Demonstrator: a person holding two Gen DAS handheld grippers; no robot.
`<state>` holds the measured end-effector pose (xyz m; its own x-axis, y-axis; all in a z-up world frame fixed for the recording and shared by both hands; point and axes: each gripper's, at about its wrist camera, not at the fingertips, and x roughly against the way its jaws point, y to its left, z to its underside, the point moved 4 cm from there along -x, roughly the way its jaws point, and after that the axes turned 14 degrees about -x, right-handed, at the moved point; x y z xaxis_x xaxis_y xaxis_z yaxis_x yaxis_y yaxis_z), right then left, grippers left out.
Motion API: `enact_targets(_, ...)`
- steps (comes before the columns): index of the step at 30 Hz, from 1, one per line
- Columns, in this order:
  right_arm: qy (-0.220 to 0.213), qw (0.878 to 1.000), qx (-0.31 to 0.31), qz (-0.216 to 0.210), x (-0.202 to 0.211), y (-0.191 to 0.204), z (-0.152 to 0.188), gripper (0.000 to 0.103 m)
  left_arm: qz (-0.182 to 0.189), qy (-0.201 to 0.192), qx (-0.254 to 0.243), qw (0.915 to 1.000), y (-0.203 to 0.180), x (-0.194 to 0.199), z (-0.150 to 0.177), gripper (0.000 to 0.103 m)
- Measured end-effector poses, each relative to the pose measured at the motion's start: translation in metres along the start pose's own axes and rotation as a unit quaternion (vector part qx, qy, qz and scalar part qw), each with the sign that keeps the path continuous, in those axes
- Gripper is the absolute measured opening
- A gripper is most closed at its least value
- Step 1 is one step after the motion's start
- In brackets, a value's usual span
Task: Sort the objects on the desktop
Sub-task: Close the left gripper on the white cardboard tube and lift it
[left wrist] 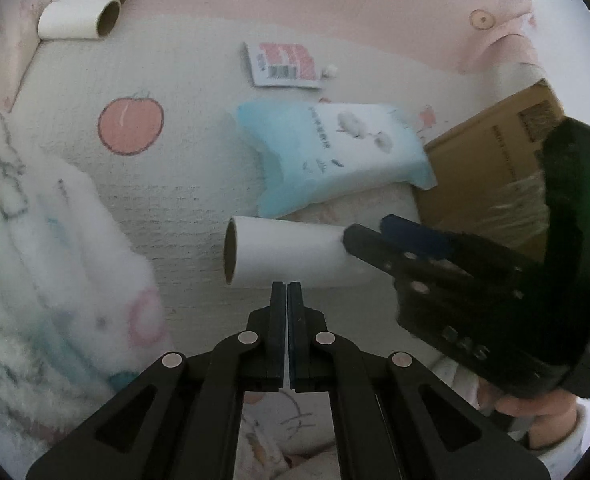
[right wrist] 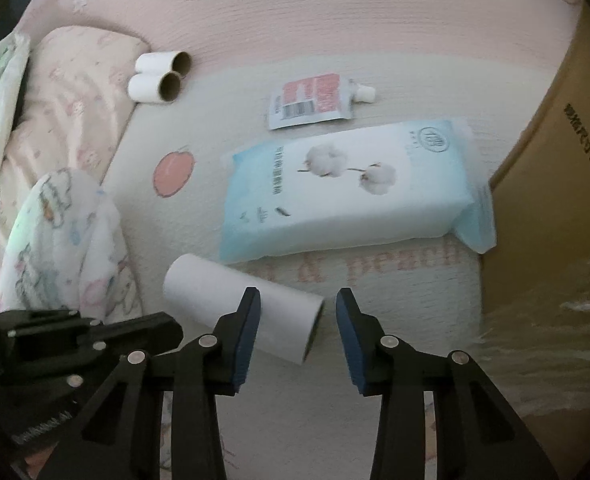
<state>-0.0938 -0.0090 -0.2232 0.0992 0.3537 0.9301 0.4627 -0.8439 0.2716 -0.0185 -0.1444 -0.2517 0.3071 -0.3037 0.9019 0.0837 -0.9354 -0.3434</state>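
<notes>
A white paper roll with a brown core lies on its side on the cream peach-print cover. My left gripper is shut with nothing in it, its tips just short of the roll's side. In the right wrist view my right gripper straddles the same roll's near end. Its left pad sits against the roll, and its right pad stands a small gap away. The left wrist view shows the right gripper at the roll's right end. Two more white rolls lie side by side at the back left.
A blue-and-white tissue pack lies just beyond the roll, with a red-and-white spout pouch behind it. A cardboard box stands on the right. A fluffy white blanket and a pink pillow fill the left side.
</notes>
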Motion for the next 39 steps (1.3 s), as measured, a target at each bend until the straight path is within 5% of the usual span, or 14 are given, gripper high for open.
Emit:
enact_targets(10, 0.046, 0.998, 0.027, -0.022, -0.004, 0.003, 0.021, 0.036, 0.015, -0.004, 0.013, 0.9998, 0.001, -0.013, -0.011, 0.004)
enact_targets(13, 0.052, 0.997, 0.065, -0.007, -0.009, 0.011, 0.032, 0.036, 0.032, -0.009, 0.026, 0.9991, 0.003, -0.019, -0.015, 0.017)
enact_targets(17, 0.04, 0.998, 0.039, -0.009, 0.002, 0.008, 0.024, 0.037, 0.051, -0.028, 0.039, 0.9975, 0.002, -0.023, -0.021, 0.035)
enact_targets(21, 0.026, 0.999, 0.029, 0.009, 0.011, 0.001, 0.01, 0.037, 0.055, -0.034, 0.051, 0.9966, 0.003, -0.025, -0.024, 0.041)
enact_targets(31, 0.018, 0.993, 0.099, 0.066, 0.004, 0.011, -0.006, 0.038, 0.107, -0.076, 0.104, 0.9858, 0.01, -0.02, -0.031, 0.05)
enact_targets(39, 0.036, 0.988, 0.142, 0.044, -0.01, 0.022, -0.009, 0.043, 0.133, -0.084, 0.137, 0.9779, 0.017, -0.029, -0.037, 0.052)
